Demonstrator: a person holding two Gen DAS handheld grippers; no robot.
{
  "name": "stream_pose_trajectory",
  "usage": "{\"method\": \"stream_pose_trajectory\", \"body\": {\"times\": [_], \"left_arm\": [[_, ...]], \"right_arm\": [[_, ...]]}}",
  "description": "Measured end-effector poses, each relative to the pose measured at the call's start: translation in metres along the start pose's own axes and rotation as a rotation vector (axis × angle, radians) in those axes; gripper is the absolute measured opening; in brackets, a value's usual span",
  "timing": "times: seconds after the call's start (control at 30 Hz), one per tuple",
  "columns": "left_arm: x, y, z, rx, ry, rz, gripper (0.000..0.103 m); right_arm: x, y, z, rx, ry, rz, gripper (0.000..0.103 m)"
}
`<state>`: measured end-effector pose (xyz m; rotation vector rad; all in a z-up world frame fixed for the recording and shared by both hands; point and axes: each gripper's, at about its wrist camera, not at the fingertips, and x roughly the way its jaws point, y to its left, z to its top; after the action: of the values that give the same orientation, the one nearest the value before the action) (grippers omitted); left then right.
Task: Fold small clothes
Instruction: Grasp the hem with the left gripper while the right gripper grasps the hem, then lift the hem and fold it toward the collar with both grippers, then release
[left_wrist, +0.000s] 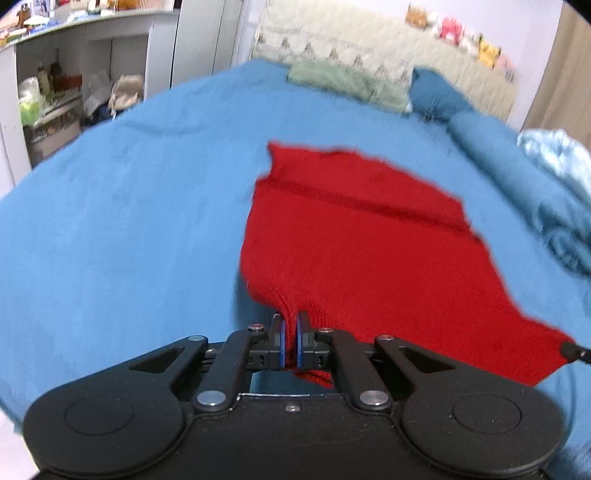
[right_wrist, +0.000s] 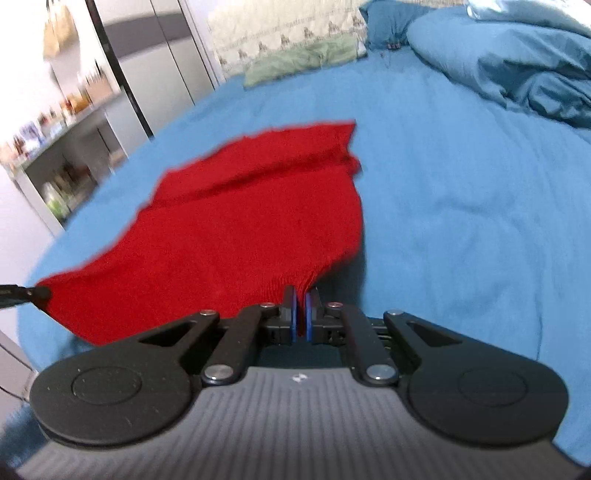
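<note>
The red knit garment (left_wrist: 354, 236) lies spread on the blue bed cover (left_wrist: 129, 221), extending toward 12 o'clock from both claws. Its near hem runs left to right between them, so the long axis of the held edge lies crosswise. The left claw (left_wrist: 290, 341) is clamped on the hem's left corner. The right claw (right_wrist: 303, 314) is clamped on the right corner. Both corners ride raised off the bed; the far edge rests flat. Judgement: the coming fold requires carrying the near hem toward 12 o'clock, both claws moving level, each equally near its corner.
</note>
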<state>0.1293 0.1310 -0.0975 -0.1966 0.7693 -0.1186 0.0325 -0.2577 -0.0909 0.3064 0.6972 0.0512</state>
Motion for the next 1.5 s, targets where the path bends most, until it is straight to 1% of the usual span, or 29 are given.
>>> {"method": "stream_pose_trajectory", "body": {"times": [0.07, 0.13, 0.27, 0.37, 0.4, 0.47, 0.5, 0.57, 0.6, 0.73, 0.8, 0.87, 0.97, 1.0, 1.03, 1.07, 1.1, 1.13, 1.17, 1.2, 1.23, 1.3, 1.33, 1.37, 1.4, 1.47, 1.5], "left_arm": [[-0.003, -0.006, 0.025, -0.021, -0.044, -0.017, 0.005], [-0.001, -0.012, 0.055, -0.045, -0.093, -0.032, 0.005], [0.025, -0.026, 0.124, -0.086, -0.17, -0.036, 0.005], [0.063, -0.034, 0.178, -0.128, -0.212, -0.02, 0.005], [0.082, -0.037, 0.197, -0.146, -0.217, -0.013, 0.005], [0.118, -0.037, 0.225, -0.178, -0.217, 0.002, 0.005], [0.143, -0.036, 0.238, -0.201, -0.209, 0.01, 0.005], [0.186, -0.035, 0.254, -0.218, -0.189, 0.031, 0.005], [0.214, -0.033, 0.259, -0.23, -0.173, 0.039, 0.005], [0.294, -0.02, 0.255, -0.283, -0.109, 0.061, 0.005], [0.321, -0.014, 0.252, -0.3, -0.085, 0.061, 0.005], [0.339, -0.014, 0.253, -0.279, -0.084, 0.07, 0.005], [0.351, -0.016, 0.253, -0.25, -0.099, 0.065, 0.006], [0.353, -0.016, 0.254, -0.241, -0.106, 0.067, 0.007], [0.355, -0.018, 0.254, -0.236, -0.115, 0.069, 0.012], [0.353, -0.017, 0.254, -0.235, -0.129, 0.073, 0.026], [0.348, -0.015, 0.253, -0.24, -0.146, 0.07, 0.037], [0.342, -0.015, 0.251, -0.24, -0.165, 0.065, 0.056], [0.334, -0.014, 0.249, -0.228, -0.184, 0.061, 0.061], [0.321, -0.018, 0.246, -0.19, -0.212, 0.06, 0.061], [0.311, -0.023, 0.242, -0.15, -0.23, 0.064, 0.062], [0.288, -0.035, 0.228, -0.043, -0.238, 0.064, 0.072], [0.282, -0.04, 0.221, -0.003, -0.233, 0.052, 0.084], [0.278, -0.044, 0.213, 0.021, -0.222, 0.03, 0.099], [0.275, -0.046, 0.203, 0.032, -0.203, -0.002, 0.103], [0.276, -0.046, 0.188, 0.033, -0.164, -0.035, 0.103], [0.279, -0.047, 0.182, 0.046, -0.139, -0.03, 0.103]], "right_arm": [[-0.002, 0.001, 0.025, 0.019, -0.036, 0.026, 0.019], [0.0, 0.002, 0.057, 0.044, -0.08, 0.057, 0.019], [0.022, 0.006, 0.131, 0.065, -0.164, 0.083, 0.019], [0.061, -0.004, 0.189, 0.096, -0.196, 0.089, 0.019], [0.08, -0.008, 0.209, 0.104, -0.198, 0.088, 0.019], [0.115, -0.013, 0.236, 0.101, -0.2, 0.064, 0.019], [0.139, -0.016, 0.248, 0.091, -0.198, 0.048, 0.019], [0.184, -0.023, 0.263, 0.082, -0.178, 0.016, 0.019], [0.208, -0.026, 0.264, 0.088, -0.165, 0.005, 0.019], [0.294, -0.048, 0.256, 0.121, -0.097, -0.027, 0.019], [0.327, -0.059, 0.25, 0.12, -0.07, -0.053, 0.019], [0.35, -0.068, 0.249, 0.131, -0.068, -0.056, 0.019], [0.373, -0.076, 0.251, 0.146, -0.076, -0.045, 0.02], [0.379, -0.076, 0.252, 0.127, -0.074, -0.044, 0.02], [0.38, -0.074, 0.252, 0.101, -0.074, -0.048, 0.021], [0.383, -0.072, 0.253, 0.07, -0.074, -0.056, 0.024], [0.38, -0.069, 0.252, 0.037, -0.081, -0.069, 0.033], [0.376, -0.065, 0.251, 0.014, -0.088, -0.079, 0.043], [0.369, -0.061, 0.249, -0.005, -0.104, -0.088, 0.065], [0.359, -0.056, 0.245, -0.032, -0.14, -0.081, 0.076], [0.348, -0.051, 0.239, -0.059, -0.162, -0.068, 0.077], [0.327, -0.04, 0.225, -0.101, -0.172, -0.026, 0.081], [0.32, -0.036, 0.217, -0.113, -0.165, -0.006, 0.083], [0.315, -0.032, 0.207, -0.12, -0.16, 0.005, 0.093], [0.312, -0.028, 0.196, -0.131, -0.144, 0.015, 0.102], [0.315, -0.024, 0.179, -0.15, -0.108, 0.029, 0.103], [0.317, -0.022, 0.173, -0.156, -0.089, 0.023, 0.103]]}}
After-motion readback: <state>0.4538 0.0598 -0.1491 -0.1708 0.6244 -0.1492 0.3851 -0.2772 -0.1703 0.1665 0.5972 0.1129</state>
